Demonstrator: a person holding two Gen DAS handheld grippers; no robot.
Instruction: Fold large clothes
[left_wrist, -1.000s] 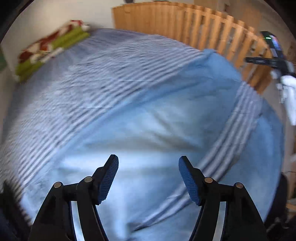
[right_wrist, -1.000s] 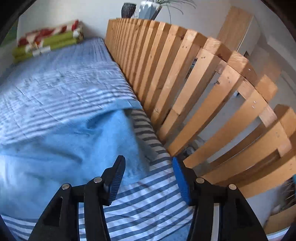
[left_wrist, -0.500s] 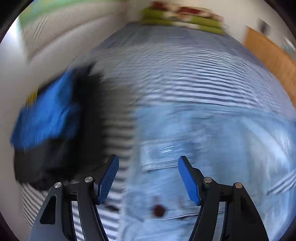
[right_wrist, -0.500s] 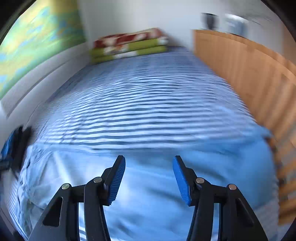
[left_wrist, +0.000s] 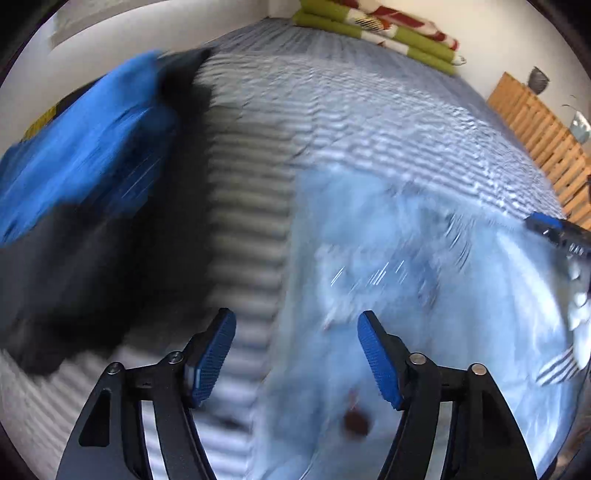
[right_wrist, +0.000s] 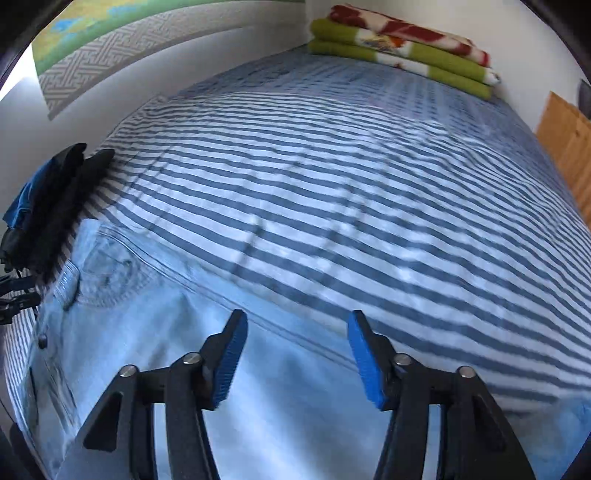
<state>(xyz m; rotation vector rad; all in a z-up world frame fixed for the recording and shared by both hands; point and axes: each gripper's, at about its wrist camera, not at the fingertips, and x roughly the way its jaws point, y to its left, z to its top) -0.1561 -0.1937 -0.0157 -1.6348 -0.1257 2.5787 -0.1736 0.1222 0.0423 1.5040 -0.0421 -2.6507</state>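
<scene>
Pale blue jeans (left_wrist: 424, 295) lie flat on the striped bed, their waistband and a dark button (left_wrist: 356, 422) near the bottom of the blurred left wrist view. My left gripper (left_wrist: 297, 354) hovers open over the jeans' left edge, holding nothing. In the right wrist view the same jeans (right_wrist: 147, 332) fill the lower left, with a pocket and button toward the left edge. My right gripper (right_wrist: 295, 358) is open above their upper edge, empty. The right gripper's tip also shows at the far right of the left wrist view.
A blue and black garment pile (left_wrist: 81, 177) sits at the bed's left side by the wall, also in the right wrist view as a dark pile (right_wrist: 48, 206). Folded green, red and white blankets (right_wrist: 402, 48) lie at the far end. A wooden slatted rail (left_wrist: 539, 129) borders the right.
Both grippers have swung left, from the wooden rail and the jeans' right end to the waistband end near the blue and black pile. Both stayed open.
</scene>
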